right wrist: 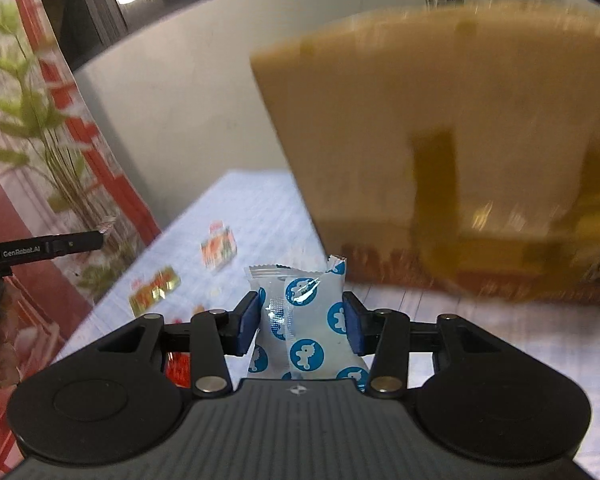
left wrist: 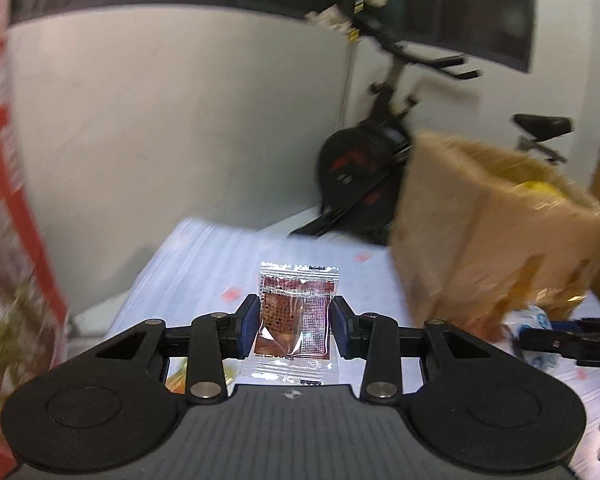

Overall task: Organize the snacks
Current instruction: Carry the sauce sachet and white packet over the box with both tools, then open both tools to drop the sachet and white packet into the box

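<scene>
Closest thing here is the left gripper (left wrist: 292,322), jaws pinched in on a clear packet with a reddish-brown snack (left wrist: 294,312), standing on end so its long axis runs straight up between the blue pads (left wrist: 249,328). The right gripper (right wrist: 300,322) has the same setup: jaws partly closed on a white packet with blue round logos (right wrist: 306,328), also upright. So that's one packet per gripper, two held in total. The landmark is the brown cardboard box (left wrist: 480,240), and I'd guess that's where both are headed. From the left gripper the box sits ahead and off to the right; from the right gripper it's ahead, slightly to the right, and fills much more of the view, so the right hand looks nearer to it. The box's open top is above both packets, with something yellow (left wrist: 538,188) already poking out. Left of the box, on the pale checked tablecloth (right wrist: 260,216), I count at least three loose orange-ish packets (right wrist: 218,246), though blur makes it hard to be sure.
</scene>
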{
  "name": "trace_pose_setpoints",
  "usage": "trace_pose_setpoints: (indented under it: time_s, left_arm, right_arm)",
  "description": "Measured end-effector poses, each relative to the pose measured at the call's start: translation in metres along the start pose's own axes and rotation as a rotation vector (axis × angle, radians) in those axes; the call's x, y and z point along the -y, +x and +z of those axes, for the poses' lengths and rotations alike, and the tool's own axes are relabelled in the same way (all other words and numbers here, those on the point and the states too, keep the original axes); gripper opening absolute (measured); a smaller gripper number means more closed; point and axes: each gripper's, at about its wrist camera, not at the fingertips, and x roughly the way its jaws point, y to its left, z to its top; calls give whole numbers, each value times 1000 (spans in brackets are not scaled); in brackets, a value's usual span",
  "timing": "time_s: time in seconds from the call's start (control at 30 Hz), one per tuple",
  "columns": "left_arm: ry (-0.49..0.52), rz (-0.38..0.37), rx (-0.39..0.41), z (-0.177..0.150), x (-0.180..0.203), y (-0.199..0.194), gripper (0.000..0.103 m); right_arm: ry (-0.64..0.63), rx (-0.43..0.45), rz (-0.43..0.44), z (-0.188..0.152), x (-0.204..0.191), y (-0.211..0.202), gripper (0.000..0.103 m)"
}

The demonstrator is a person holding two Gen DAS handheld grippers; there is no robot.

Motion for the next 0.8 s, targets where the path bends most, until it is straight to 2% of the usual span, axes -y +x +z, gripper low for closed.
trace_pose_setpoints:
  time_s: [0.27,0.47,0.6,0.8]
  left_arm:
    - [72,-169,122,61,86,-3,41]
    - [84,-264,166,94,142,19,41]
    - [85,-302,145,108,170,47,41]
    - [66,-308,73,115,186,95,41]
  right_arm:
    - [-27,194,-2,58,12,-51,46]
    - [-46,318,-61,107,36,-80,46]
    - [-43,351,-120,127,61,-84,46]
    - [-35,336,-178,137,94,-73,46]
